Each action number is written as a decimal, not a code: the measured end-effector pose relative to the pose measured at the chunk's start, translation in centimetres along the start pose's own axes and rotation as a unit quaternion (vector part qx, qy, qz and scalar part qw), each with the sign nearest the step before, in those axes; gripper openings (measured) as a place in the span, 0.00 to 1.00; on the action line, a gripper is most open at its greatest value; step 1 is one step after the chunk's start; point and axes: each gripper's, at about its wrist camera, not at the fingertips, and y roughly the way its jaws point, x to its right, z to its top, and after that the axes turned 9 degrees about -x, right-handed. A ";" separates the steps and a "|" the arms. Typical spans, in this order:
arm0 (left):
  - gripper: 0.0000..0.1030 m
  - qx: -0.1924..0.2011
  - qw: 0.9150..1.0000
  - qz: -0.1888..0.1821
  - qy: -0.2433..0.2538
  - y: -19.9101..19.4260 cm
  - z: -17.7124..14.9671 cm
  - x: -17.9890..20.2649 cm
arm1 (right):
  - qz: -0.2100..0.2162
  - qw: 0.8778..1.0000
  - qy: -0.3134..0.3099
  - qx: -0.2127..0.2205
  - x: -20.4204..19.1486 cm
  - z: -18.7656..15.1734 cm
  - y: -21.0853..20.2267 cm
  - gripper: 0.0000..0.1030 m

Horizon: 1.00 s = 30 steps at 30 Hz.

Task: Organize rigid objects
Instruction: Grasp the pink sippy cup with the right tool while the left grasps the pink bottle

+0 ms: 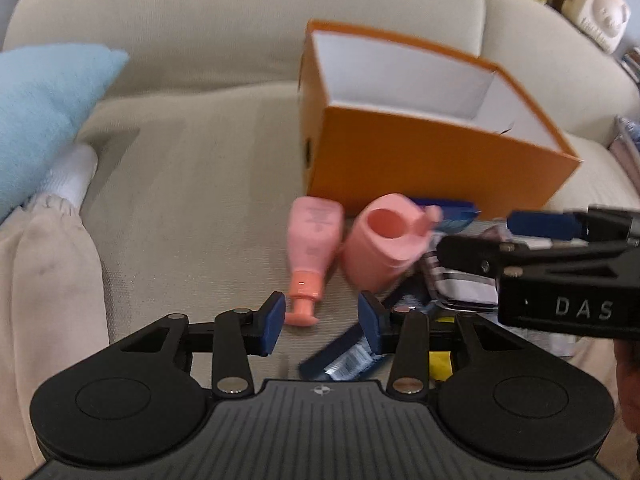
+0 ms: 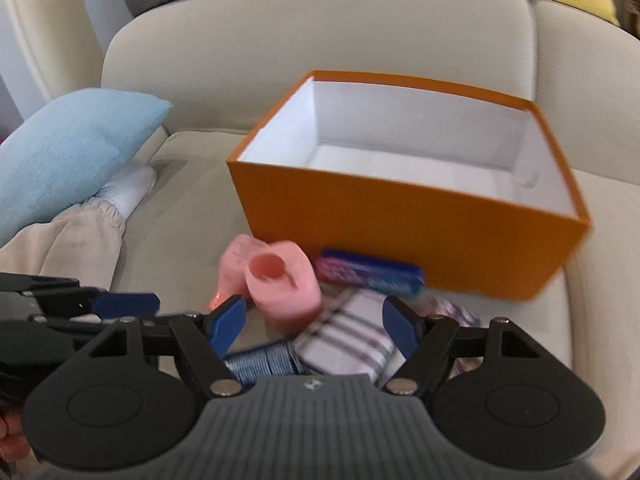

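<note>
Beige sofa seat (image 2: 192,184) carries: orange box (image 2: 400,236) beyond right claw (image 2: 318,326); 2 pink bottles (image 1: 314,240), (image 1: 380,248), blue packets (image 2: 372,274), striped cloth (image 2: 352,340) between.

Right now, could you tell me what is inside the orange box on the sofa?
The orange box appears empty: only white walls and floor show. Its near wall hides the front strip of floor, so something flat could lie there unseen.

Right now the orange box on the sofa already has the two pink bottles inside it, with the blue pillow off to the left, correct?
Not quite. The orange box is empty; the right wrist view shows its bare white floor. The two pink bottles lie on the sofa in front of it. The blue pillow is off to the left.
</note>
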 end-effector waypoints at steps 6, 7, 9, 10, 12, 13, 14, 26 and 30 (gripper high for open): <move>0.48 -0.041 0.999 -0.020 -0.002 3.3 1.6 -1.7 | 0.000 0.999 -0.025 -0.040 -1.5 3.1 4.2 0.79; 0.48 -0.046 0.999 -0.025 -0.002 3.9 1.7 -1.8 | -0.001 0.999 -0.025 -0.048 -1.5 3.4 4.9 0.79; 0.48 -0.049 0.998 -0.028 -0.001 4.9 1.9 -2.0 | -0.001 0.998 -0.026 -0.061 -1.6 4.0 6.0 0.79; 0.48 -0.048 0.999 -0.024 0.002 5.4 2.0 -2.0 | 0.001 0.997 -0.026 -0.066 -1.6 4.1 6.3 0.79; 0.48 -0.050 0.998 -0.023 0.006 6.2 2.1 -1.9 | -0.001 0.997 -0.027 -0.075 -1.6 4.5 7.1 0.78; 0.47 -0.052 0.998 -0.025 0.006 6.6 2.3 -2.1 | -0.001 0.997 -0.027 -0.077 -1.6 4.4 7.3 0.76; 0.46 -0.053 0.998 -0.027 0.006 6.9 2.3 -2.1 | -0.001 0.996 -0.027 -0.081 -1.6 4.6 7.7 0.74; 0.33 -0.063 0.997 -0.040 -0.037 6.3 1.0 -4.2 | 0.030 0.996 -0.033 -0.079 -2.9 5.4 7.6 0.56; 0.33 -0.071 0.995 -0.040 -0.065 5.6 -0.3 -5.2 | 0.038 0.997 -0.034 -0.057 -3.2 5.5 7.6 0.56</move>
